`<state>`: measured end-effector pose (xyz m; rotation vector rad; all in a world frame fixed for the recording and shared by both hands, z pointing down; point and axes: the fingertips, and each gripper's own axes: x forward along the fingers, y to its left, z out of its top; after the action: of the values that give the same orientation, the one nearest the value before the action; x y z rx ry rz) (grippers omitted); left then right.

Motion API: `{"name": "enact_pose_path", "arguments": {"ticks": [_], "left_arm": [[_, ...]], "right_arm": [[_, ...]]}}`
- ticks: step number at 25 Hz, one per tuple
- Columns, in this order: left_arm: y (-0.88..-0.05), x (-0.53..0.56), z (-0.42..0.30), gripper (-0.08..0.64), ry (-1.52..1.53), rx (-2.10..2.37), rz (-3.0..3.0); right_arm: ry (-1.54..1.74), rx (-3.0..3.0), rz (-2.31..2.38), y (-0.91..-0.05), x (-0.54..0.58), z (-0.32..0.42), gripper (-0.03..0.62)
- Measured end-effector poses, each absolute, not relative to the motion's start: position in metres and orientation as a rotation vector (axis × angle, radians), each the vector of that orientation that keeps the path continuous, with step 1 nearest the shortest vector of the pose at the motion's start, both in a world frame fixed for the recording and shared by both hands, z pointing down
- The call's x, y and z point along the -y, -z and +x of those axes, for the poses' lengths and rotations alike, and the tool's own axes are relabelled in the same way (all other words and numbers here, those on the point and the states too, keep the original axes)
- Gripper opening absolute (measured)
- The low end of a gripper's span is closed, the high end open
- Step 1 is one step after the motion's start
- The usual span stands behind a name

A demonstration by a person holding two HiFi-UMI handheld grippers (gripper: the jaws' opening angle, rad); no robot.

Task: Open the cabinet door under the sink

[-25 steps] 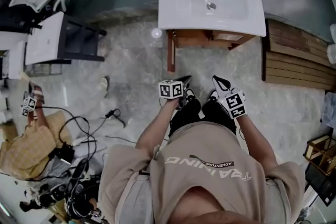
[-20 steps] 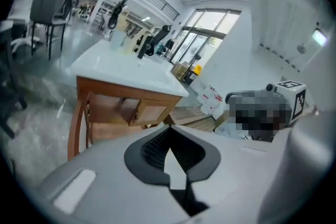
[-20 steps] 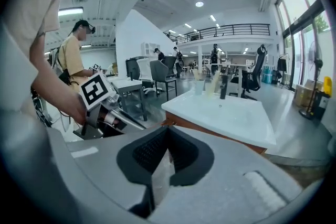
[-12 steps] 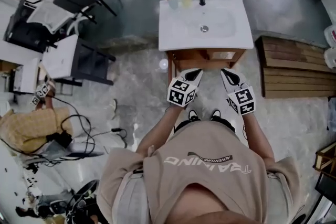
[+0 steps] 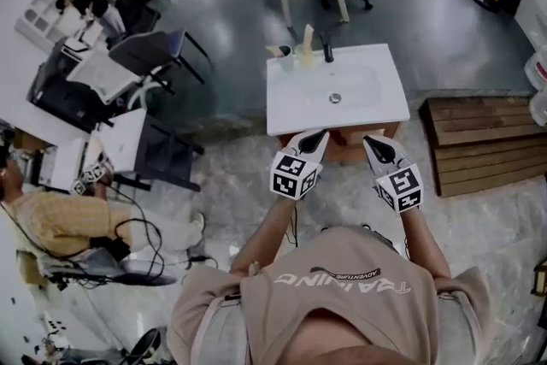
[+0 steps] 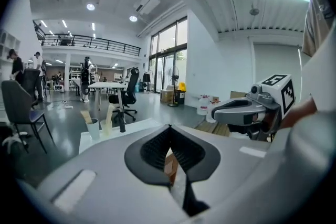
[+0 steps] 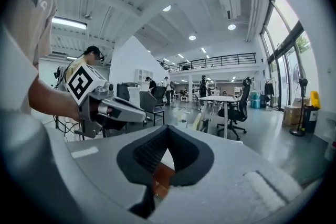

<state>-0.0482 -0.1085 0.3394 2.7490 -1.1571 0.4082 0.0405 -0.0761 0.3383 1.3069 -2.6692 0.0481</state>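
Status: undecided from here. In the head view only a narrow strip of the wooden cabinet (image 5: pixel 346 145) shows below the front rim of the white sink (image 5: pixel 335 90). From that strip you cannot tell whether the cabinet door stands open or shut. Neither claw touches it, so my judgement is that the pull is either finished or not begun.

Left gripper (image 5: pixel 314 138): jaws closed tip to tip, nothing between the pads. Right gripper (image 5: pixel 373 142): the same, closed and empty. You hold both side by side in front of your chest, pointing roughly level toward the sink.

Position: the cabinet lies ahead of and well below both claws, and from above it shows between their tips. Each gripper view catches only a sliver of brown wood beneath its closed jaws. To work the door you would need to bring a claw down to it.
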Motion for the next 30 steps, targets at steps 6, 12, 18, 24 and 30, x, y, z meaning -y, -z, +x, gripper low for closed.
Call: {"name": "enact_pose_path", "arguments": {"ticks": [6, 12, 18, 24, 30], "left_arm": [[-0.316, 0.113, -0.055, 0.015, -0.401, 1.254, 2.819], [-0.287, 0.113, -0.072, 0.015, -0.325, 1.353, 2.83], [-0.259, 0.118, -0.089, 0.015, -0.203, 1.475, 2.838], [-0.27, 0.114, -0.088, 0.015, -0.175, 1.473, 2.806], [-0.271, 0.114, -0.094, 0.015, -0.15, 1.477, 2.786]], "right_arm": [[0.033, 2.71, 1.355, -0.307, 0.087, 0.051, 0.002], [0.118, 2.711, 1.404, -0.285, 0.094, 0.057, 0.002], [0.251, 2.732, 1.493, -0.255, 0.093, 0.058, 0.002], [0.185, 2.718, 1.464, -0.271, 0.09, 0.056, 0.002], [0.128, 2.708, 1.476, -0.28, 0.088, 0.059, 0.002]]}}
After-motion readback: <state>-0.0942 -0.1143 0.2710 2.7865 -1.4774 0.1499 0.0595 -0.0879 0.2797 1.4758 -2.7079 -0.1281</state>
